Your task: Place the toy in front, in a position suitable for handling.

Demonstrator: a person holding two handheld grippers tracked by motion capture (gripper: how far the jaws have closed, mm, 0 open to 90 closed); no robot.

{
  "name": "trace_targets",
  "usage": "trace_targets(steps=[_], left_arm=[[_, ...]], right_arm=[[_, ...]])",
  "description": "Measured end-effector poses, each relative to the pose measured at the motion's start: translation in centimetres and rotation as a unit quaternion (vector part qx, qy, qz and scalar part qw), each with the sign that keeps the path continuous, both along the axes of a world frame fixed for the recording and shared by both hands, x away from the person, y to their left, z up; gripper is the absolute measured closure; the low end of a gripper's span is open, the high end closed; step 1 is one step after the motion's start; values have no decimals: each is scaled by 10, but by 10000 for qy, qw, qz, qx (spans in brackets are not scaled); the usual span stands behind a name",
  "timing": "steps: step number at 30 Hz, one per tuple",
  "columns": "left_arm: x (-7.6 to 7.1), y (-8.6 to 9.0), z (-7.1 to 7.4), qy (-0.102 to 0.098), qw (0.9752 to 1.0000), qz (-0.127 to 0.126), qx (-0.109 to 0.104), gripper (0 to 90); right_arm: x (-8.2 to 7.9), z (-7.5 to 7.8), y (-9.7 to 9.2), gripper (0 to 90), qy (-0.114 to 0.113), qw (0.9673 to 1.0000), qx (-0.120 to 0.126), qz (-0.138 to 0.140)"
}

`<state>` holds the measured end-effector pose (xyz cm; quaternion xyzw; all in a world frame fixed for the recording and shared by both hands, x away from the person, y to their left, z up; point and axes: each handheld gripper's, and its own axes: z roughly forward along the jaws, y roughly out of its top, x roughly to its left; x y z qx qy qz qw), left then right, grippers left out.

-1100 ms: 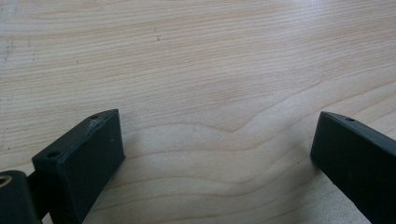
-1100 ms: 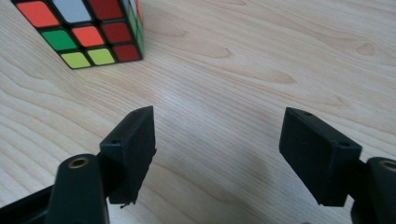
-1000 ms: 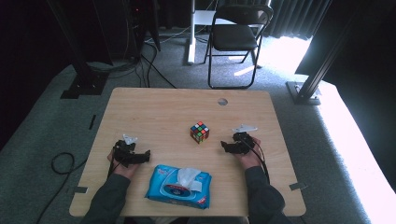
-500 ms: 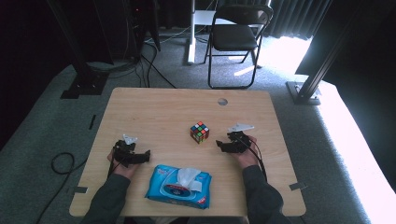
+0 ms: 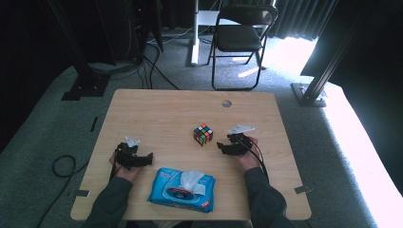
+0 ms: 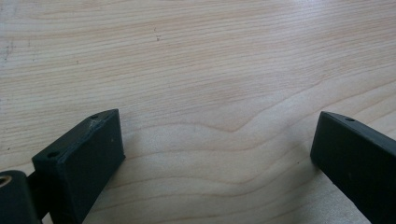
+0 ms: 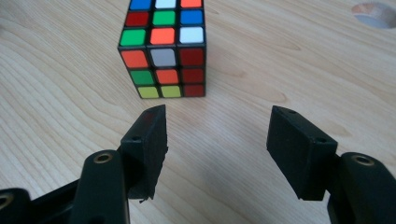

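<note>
A wooden tabletop (image 5: pixel 157 114) is seen from above, with a round hole (image 5: pixel 226 103) near its far edge and a folding chair (image 5: pixel 240 35) standing on the carpet beyond it. A blue pack of wipes (image 5: pixel 182 189) is laid at the near edge, between the person's forearms, with a white wipe pulled up through its lid. The left hand-held gripper (image 5: pixel 148 159) is rested on the tabletop just left of the pack; its jaws are spread wide and nothing but bare wood is seen between them. The right hand-held gripper (image 5: pixel 220 146) is held low over the tabletop to the right of centre and is pointed at a cube (image 5: pixel 203 134), which sits near the middle of the tabletop. Its jaws have just been closing and are left partly open; nothing is gripped, and the cube (image 7: pixel 163 49) is seen just ahead of the jaw tips, apart from them, resting flat on the wood.
</note>
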<state>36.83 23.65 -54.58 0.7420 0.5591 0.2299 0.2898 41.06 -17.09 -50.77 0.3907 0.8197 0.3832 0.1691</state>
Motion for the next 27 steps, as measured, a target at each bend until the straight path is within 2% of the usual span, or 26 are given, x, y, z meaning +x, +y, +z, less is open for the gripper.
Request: trace_targets(steps=[2,10,27], left_arm=[[0,0,0,0,10000,1,0,26],[0,0,0,2,10000,0,1,26],[0,0,0,3,10000,1,0,26]], right_arm=[[1,3,5,331,-10,10000,6,12],[6,7,20,305,-33,9999,30,106],[14,3,40,255,-26,9998,-15,178]])
